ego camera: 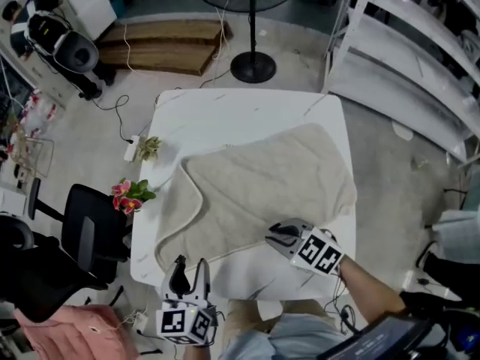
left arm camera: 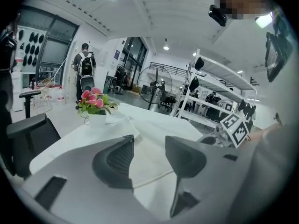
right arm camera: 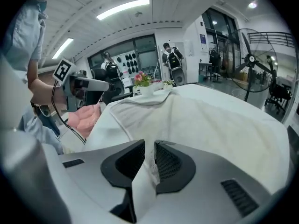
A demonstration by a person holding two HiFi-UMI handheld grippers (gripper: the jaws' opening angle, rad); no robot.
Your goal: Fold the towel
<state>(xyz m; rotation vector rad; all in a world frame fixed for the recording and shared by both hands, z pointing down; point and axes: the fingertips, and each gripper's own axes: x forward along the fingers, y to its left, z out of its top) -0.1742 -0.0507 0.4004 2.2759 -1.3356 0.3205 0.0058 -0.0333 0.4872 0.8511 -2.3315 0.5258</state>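
A beige towel [ego camera: 262, 190] lies spread on the white table [ego camera: 225, 115], its left part folded over in a curved flap. My right gripper [ego camera: 273, 238] is at the towel's near edge, and in the right gripper view its jaws [right arm camera: 149, 143] are shut on a pinch of that edge, with cloth squeezed between the pads. My left gripper [ego camera: 191, 263] hovers at the table's near-left corner, just short of the towel's near-left corner. In the left gripper view it [left arm camera: 149, 140] stands open with nothing between its fingers.
Pink flowers in a white pot [ego camera: 129, 196] and a small plant [ego camera: 149, 148] stand at the table's left edge. A black office chair [ego camera: 84, 235] is left of the table. A fan stand [ego camera: 253, 67] is beyond it, and white shelving [ego camera: 405, 58] to the right.
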